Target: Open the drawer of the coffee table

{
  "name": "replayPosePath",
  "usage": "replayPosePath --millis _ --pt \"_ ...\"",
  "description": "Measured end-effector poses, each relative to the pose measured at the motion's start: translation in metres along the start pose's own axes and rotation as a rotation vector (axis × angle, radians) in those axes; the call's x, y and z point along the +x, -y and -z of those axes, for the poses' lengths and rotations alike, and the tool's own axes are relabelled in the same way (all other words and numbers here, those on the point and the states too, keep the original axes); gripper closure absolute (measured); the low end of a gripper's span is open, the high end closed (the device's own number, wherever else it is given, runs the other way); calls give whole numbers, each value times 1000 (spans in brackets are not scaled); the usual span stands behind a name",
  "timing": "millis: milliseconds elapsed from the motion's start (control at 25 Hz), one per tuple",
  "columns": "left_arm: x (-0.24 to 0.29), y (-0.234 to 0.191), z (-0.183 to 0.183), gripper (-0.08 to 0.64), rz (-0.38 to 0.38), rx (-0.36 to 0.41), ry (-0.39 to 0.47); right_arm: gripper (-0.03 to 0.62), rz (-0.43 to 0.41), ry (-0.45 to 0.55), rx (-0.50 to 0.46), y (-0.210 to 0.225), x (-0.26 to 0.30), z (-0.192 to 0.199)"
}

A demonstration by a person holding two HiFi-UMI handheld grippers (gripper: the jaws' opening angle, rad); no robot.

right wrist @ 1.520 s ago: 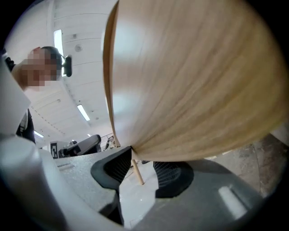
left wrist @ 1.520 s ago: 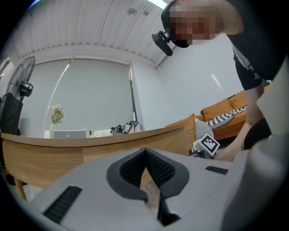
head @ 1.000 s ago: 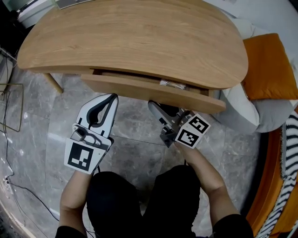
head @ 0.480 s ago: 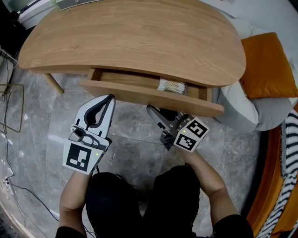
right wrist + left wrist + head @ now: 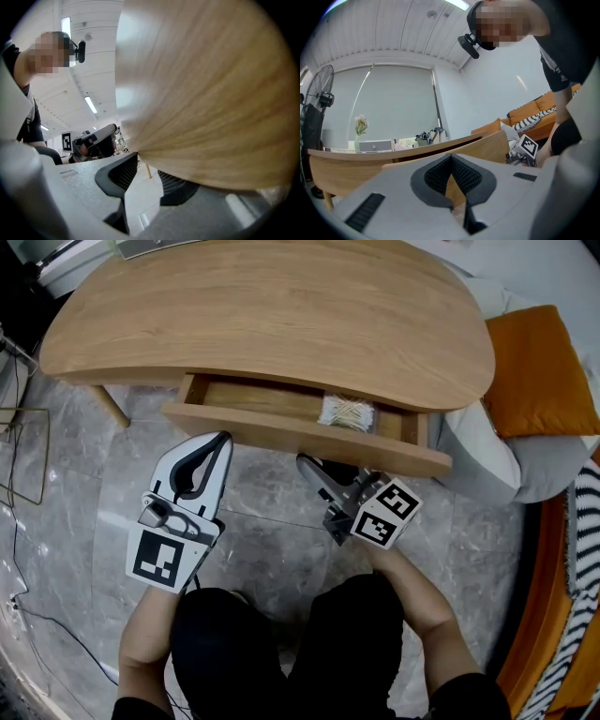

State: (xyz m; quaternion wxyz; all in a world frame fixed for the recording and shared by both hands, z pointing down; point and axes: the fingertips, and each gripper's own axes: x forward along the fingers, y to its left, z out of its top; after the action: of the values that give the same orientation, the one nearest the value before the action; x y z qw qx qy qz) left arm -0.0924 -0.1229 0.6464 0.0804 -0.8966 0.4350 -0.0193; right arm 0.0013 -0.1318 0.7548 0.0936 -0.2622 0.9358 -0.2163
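We are seeing the drawer (image 5: 281,432) part-open under the table (image 5: 272,315) top, a clear packet (image 5: 348,412) lying inside. Right gripper (image 5: 309,465) is reaching under the drawer front, tongs spread. Left gripper (image 5: 223,439) is hovering just short, tongs pressed together. Cubes (image 5: 384,512) are showing square black-and-white markers.

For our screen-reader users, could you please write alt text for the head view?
A wooden coffee table seen from above with its drawer pulled partly open, a small pale packet inside. The right tool reaches under the drawer front; the left tool, shut, hangs before the drawer's left end above a grey stone floor.
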Motion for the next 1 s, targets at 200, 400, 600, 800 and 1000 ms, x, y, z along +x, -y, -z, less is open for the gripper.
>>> replayPosePath --millis 200,400,600,800,1000 --pt "1 -2 0 553 -4 -2 -3 459 -9 -8 -21 -3 -1 1" --pt "1 -1 -1 553 -6 -4 -2 459 -9 -16 -27 -2 0 3" --pt "-1 -2 -1 554 -14 -6 -3 459 -10 -21 -45 -2 -2 4" --pt "-2 -3 -3 554 -25 -9 1 457 -24 -38 -48 -3 -3 5" --pt "1 -2 -2 554 -21 -23 1 457 -48 -87 -59 -4 -9 14"
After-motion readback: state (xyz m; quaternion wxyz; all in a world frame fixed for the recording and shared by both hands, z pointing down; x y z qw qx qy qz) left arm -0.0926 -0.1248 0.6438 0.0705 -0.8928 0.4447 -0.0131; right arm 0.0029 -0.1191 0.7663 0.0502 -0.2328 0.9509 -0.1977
